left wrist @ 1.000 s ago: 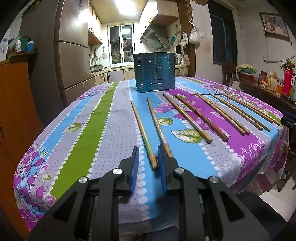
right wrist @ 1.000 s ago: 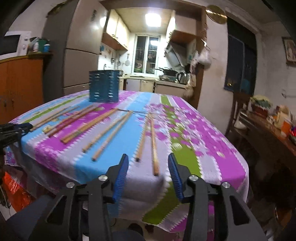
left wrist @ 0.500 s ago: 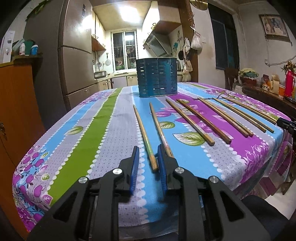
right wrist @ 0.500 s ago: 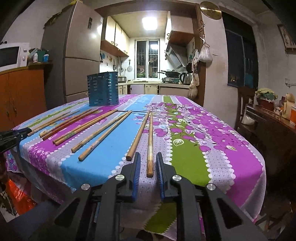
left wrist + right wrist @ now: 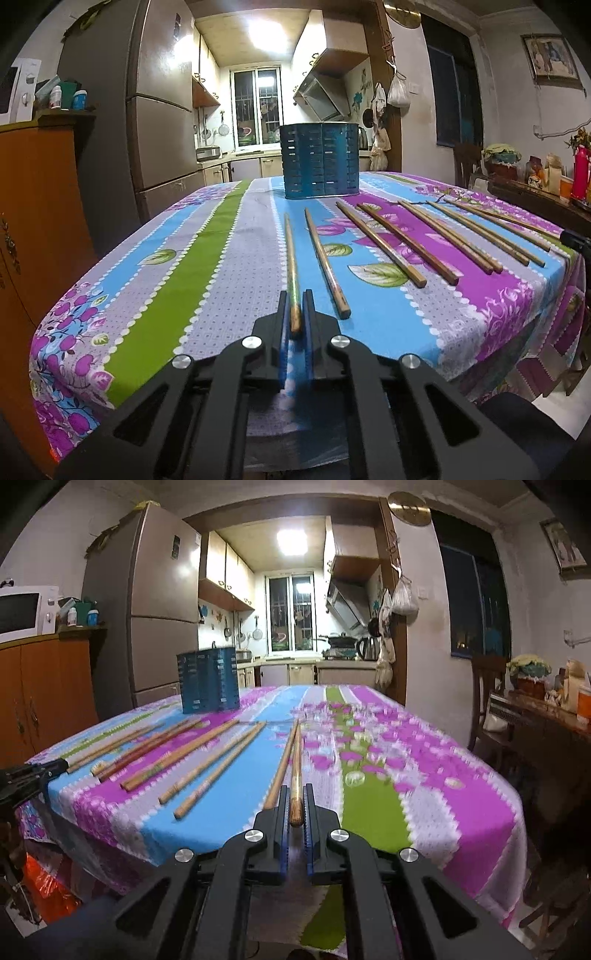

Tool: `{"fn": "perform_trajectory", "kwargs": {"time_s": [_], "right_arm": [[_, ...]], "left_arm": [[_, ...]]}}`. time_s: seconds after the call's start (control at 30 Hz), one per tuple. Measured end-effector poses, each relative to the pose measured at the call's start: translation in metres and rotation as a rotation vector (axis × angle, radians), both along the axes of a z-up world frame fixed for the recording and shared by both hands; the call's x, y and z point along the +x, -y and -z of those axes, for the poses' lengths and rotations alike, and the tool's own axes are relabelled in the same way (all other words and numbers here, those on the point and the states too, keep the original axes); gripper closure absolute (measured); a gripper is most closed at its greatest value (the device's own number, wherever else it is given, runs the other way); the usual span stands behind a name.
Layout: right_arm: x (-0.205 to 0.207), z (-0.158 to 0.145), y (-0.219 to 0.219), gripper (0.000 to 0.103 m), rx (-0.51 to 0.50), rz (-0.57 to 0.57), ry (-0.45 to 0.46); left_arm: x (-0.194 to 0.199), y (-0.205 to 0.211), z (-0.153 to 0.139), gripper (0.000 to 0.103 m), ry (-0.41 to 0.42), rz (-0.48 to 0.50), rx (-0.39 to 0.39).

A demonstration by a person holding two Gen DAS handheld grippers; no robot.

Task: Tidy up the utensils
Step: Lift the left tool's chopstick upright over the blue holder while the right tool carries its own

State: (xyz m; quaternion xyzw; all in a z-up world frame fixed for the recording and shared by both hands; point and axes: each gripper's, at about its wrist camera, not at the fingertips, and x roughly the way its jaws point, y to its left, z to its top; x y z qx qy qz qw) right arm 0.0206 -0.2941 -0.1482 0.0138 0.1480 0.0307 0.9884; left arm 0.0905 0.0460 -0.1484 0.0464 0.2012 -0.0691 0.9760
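Several long wooden chopsticks lie in a row on a flowered tablecloth. A blue slotted utensil holder stands at the far end of the table; it also shows in the right wrist view. My left gripper is shut on the near end of the leftmost chopstick. My right gripper is shut on the near end of the rightmost chopstick. A second chopstick lies just left of it.
The left gripper's tip shows at the table's left edge in the right wrist view. A fridge and a wooden cabinet stand to the left. A side table with bottles stands to the right.
Both grippers have moved forward onto the chopstick ends and closed. The right gripper went from wide open to shut. The left jaws narrowed onto the leftmost chopstick.
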Motion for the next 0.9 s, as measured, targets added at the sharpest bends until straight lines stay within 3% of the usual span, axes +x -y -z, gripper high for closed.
{"fn": "perform_trajectory", "kwargs": {"time_s": [0.27,0.5,0.67,0.9], "right_arm": [[-0.016,-0.071,0.002,0.095,-0.051,-0.025,0.138],[0.016,-0.138,0.005,0.095,-0.099,-0.073,0.227],[0.064,-0.173,0.006,0.095,-0.140,-0.102,0.205],[0.109,-0.195,0.010,0.095,-0.121,-0.122,0.158]], "left_arm": [[-0.012,-0.004,-0.066,0.098,0.150,0.025,-0.026],[0.028,0.002,-0.127,0.098,0.267,0.060,-0.032],[0.072,0.011,-0.153,0.098,0.259,0.074,-0.038],[0.110,0.014,-0.174,0.098,0.221,0.079,-0.029]]}}
